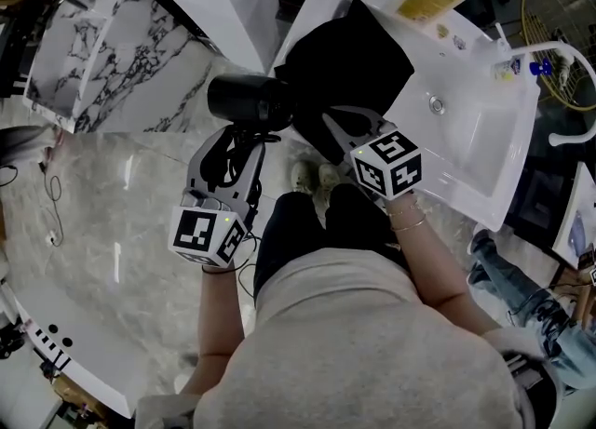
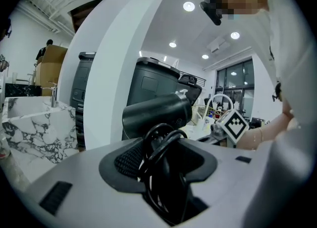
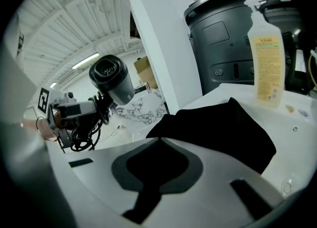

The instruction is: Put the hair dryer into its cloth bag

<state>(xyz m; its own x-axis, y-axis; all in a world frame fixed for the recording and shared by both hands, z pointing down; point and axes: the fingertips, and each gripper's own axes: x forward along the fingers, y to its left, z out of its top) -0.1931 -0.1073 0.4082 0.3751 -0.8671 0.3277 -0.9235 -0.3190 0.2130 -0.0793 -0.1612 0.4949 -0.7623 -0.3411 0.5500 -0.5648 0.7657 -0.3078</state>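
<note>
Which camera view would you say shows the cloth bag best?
The head view: the cloth bag lies almost wholly visible on the white counter. The right gripper view shows part close up; the left gripper view, nothing.

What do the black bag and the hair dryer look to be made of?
The cloth bag: soft matte black fabric, apparently; it lies limp and folded. The hair dryer: likely hard plastic, black, slight sheen; its barrel holds a rigid round shape.

Hair dryer [image 1: 247, 100] and cloth bag [image 1: 358, 60] are black; the basin [image 1: 475, 143] white, the panel [image 1: 102, 55] marble-veined.
</note>
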